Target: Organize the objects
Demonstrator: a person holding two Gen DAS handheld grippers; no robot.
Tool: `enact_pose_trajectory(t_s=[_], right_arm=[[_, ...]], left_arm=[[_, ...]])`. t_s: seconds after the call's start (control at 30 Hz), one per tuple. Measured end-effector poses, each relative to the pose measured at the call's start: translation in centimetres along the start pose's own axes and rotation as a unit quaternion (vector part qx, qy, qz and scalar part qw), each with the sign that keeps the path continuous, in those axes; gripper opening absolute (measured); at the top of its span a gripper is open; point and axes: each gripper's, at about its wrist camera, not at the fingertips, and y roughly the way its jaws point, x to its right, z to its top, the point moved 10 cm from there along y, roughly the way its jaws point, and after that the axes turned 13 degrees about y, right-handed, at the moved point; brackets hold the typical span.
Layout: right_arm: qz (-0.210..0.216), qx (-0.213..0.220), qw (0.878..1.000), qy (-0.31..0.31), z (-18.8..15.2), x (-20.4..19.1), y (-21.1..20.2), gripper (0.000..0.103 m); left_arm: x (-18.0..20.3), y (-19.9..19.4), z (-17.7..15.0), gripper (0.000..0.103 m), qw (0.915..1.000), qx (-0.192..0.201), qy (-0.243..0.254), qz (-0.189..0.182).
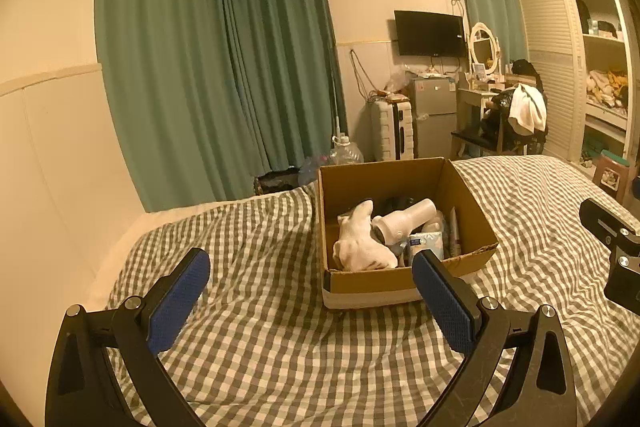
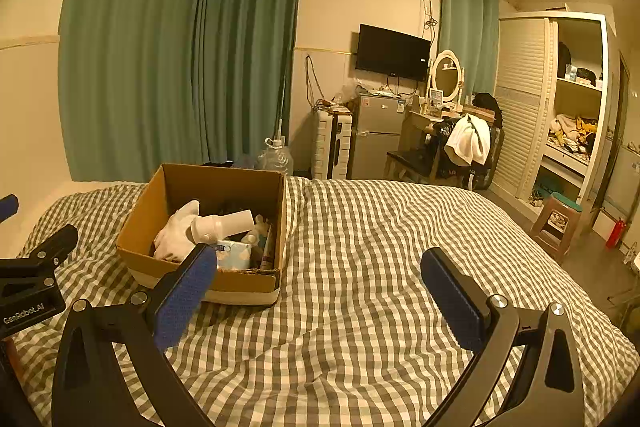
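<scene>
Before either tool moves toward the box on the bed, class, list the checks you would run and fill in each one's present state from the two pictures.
1. Left tool open and holding nothing: ok.
2. Right tool open and holding nothing: ok.
3. Cardboard box upright on the checked bedspread, top open: ok.
4. Contents reachable from above: ok; the white cloth, the white bottle and the tissue pack lie uppermost.
5. What lies under those items: cannot tell, it is dark and covered.
6. Bedspread flat enough for setting things down: not ok left of the box, where it is rumpled; smoother on the right.
</scene>
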Motion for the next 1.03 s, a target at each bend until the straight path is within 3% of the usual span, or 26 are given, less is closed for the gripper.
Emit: enact_pose_trajectory(t_s=[1.03], right_arm=[[-0.001, -0.005, 1.000, -0.006, -0.32, -0.21, 0.10, 0.102]], left_arm=[[-0.06, -0.54, -0.08, 0.103, 1.0000, -0.005, 0.005, 0.002]])
